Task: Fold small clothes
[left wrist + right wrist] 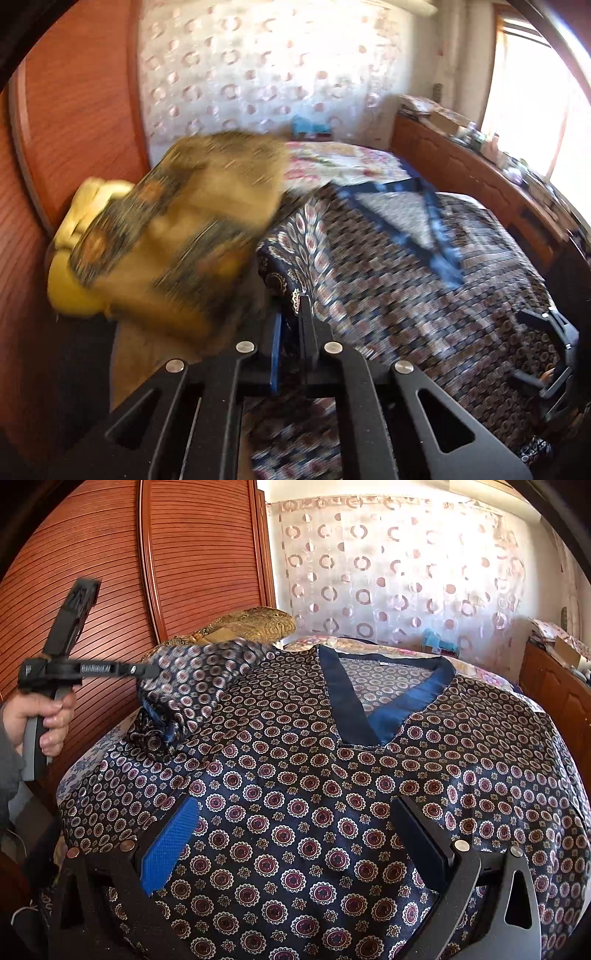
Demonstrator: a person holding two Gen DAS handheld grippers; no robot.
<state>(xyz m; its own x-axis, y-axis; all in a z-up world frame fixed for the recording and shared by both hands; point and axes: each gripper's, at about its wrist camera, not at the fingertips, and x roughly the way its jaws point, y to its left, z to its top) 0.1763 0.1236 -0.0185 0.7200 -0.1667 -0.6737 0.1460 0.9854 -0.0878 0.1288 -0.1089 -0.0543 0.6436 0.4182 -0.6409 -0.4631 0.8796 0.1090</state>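
Left gripper (291, 314): jaws nearly closed, pinching the sleeve (192, 686) of the patterned top (303, 812) and holding it lifted over the garment's shoulder. Right gripper (295, 834): jaws wide apart, holding nothing, poised just above the top's lower front. The top lies spread face up on the bed (332, 162), its blue V-neck collar (369, 709) toward the curtain (388, 572). A gold cushion (177, 229) rests beside the wooden wardrobe (110, 572).
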